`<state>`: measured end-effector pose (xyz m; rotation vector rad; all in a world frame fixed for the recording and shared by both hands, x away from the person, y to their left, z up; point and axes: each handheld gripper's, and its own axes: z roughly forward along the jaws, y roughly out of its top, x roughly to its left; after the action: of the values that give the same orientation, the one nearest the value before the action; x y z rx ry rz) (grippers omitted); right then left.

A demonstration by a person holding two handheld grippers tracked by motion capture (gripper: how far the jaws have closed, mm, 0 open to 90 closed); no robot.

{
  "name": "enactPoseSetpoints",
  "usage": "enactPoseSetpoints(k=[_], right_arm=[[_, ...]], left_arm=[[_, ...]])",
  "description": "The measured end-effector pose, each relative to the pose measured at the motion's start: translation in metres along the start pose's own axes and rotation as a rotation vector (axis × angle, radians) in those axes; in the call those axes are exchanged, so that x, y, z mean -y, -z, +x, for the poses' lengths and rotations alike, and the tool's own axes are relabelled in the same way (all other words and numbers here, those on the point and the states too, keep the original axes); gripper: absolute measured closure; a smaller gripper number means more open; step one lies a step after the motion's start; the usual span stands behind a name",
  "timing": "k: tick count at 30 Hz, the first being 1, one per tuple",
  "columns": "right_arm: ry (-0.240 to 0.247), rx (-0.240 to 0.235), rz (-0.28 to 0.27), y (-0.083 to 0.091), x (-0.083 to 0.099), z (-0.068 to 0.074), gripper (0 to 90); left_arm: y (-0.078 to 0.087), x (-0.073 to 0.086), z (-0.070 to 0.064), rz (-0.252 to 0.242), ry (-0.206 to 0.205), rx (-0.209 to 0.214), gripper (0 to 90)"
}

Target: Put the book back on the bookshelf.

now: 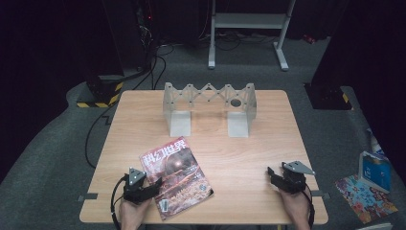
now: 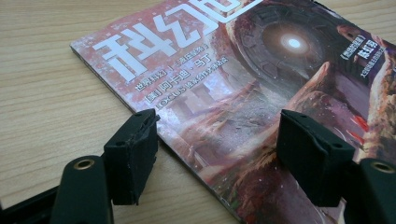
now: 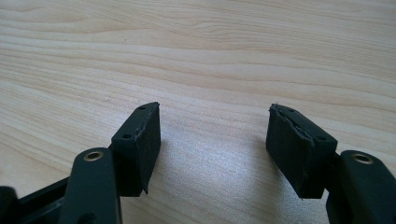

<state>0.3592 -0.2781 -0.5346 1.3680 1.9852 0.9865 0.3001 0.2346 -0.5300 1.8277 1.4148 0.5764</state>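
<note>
- The left gripper [image 2: 217, 140], jaws spread, straddles the magazine's [image 2: 261, 93] lower-left edge.
- The right gripper [image 3: 212, 140], jaws spread, hovers over the bare table [image 3: 196, 56], lower right in the high view.

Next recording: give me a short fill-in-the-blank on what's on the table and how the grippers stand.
1. The left gripper has its jaws ____ over the magazine's edge.
2. The right gripper hovers above bare ____.
3. The grey rack stands at the table's ____ side, beyond the magazine.

Missing words: open; wood; far
</note>
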Motion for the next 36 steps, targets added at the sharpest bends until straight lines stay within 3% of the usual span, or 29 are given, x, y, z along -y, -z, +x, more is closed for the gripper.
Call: enactPoseSetpoints(k=[36], right_arm=[[0.001,-0.001,0.000,0.000,0.000,0.000,35.5]], left_arm=[[-0.026,-0.019,-0.029,0.006,-0.050,0.044,28.4]])
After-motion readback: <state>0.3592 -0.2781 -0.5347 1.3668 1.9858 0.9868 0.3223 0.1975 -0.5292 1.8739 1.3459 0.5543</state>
